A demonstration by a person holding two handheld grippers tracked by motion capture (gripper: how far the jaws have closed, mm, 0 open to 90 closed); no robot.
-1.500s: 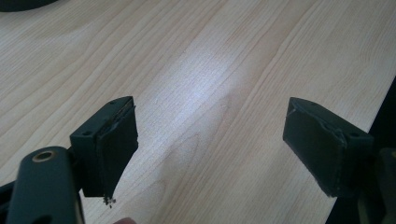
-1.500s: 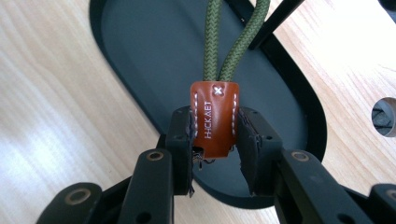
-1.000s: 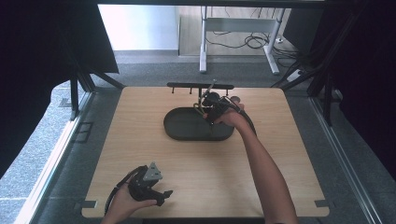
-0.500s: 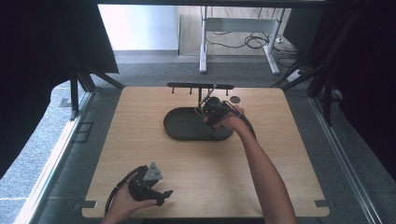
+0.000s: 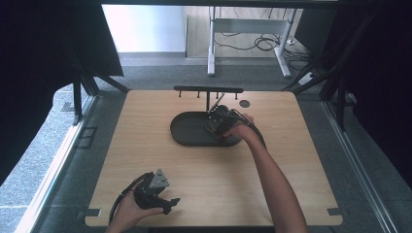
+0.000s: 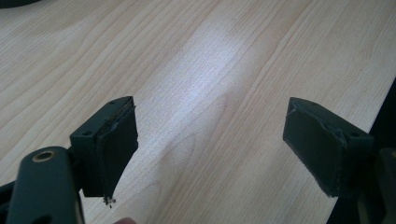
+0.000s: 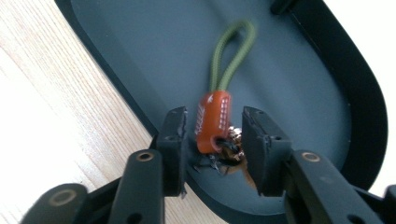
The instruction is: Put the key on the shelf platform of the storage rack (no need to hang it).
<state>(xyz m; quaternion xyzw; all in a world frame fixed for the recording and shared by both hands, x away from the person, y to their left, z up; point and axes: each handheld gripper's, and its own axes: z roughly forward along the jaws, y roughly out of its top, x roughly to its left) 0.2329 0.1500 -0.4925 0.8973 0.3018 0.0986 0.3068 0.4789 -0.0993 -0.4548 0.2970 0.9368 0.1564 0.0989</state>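
Centrally, an orange tag (image 7: 212, 122) with a green cord loop (image 7: 232, 55) lies on the floor of a dark oval tray (image 7: 140, 51); the loop points away from the camera in the right gripper view, and a small dark and brown tangle of bits sits at the tag's near end. The tag rests near the tray's near rim, between the two black jaws of the right gripper (image 7: 212, 151). These jaws stand narrowly apart and have just been opening; a slim gap shows on each side of the tag, so the pads (image 7: 175, 140) do not press on it.

From above, the right gripper (image 5: 219, 122) hangs over the right half of the tray (image 5: 187, 131), the person's right hand (image 5: 241, 131) wrapped round its body and the forearm reaching in from the bottom edge. Just behind the tray stands a low black rack (image 5: 209, 90) with short pegs, and a small dark disc (image 5: 244, 103) lies on the table (image 5: 145, 170) to its right.

The left gripper (image 5: 171, 201) rests at the table's near left corner, held by the left hand (image 5: 128, 213), well apart from the tray. Its jaws stand wide, with bare wood (image 6: 210, 93) between the pads (image 6: 116, 149).
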